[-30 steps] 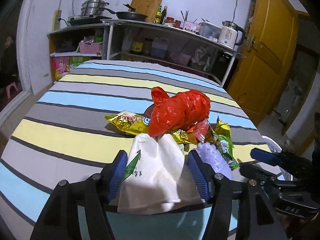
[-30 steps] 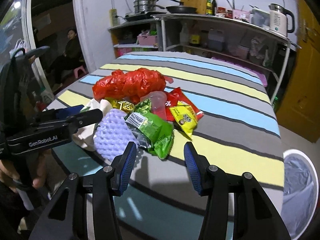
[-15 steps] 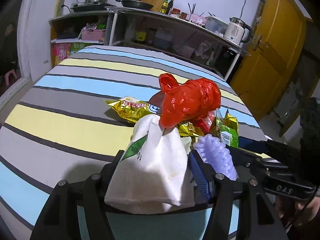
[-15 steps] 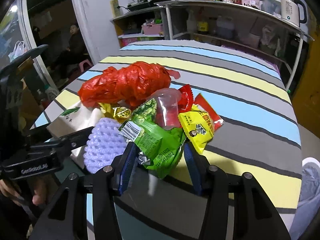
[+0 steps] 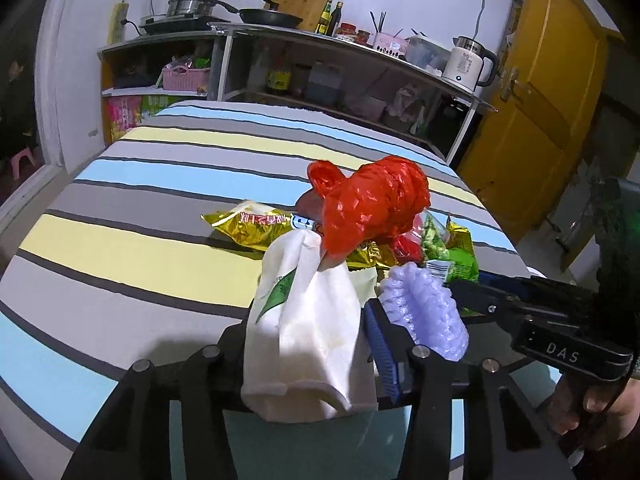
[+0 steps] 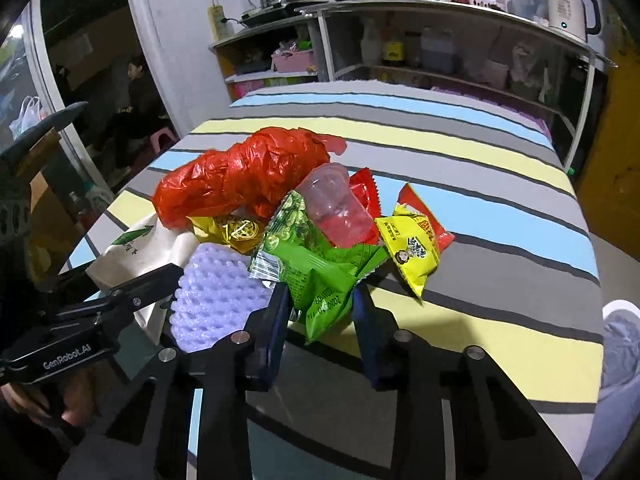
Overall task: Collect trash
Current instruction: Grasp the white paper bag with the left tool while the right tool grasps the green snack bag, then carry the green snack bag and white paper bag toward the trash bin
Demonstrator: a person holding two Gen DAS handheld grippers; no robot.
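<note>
The left gripper (image 5: 316, 332) is closing, with the white paper bag (image 5: 308, 328) between its jaws and bulging past both pads. The right gripper (image 6: 320, 312) is closing around the lower end of the glossy green snack wrapper (image 6: 324, 276), whose long axis runs away from the jaws. Just beside them lies a dimpled lavender foam net (image 6: 216, 296). Behind are piled a crinkled red plastic bag (image 6: 244, 176), a clear plastic cup (image 6: 340, 204) on its side, and a yellow wrapper (image 6: 412, 252). The striped table (image 6: 500, 208) is bare to the right and beyond.
</note>
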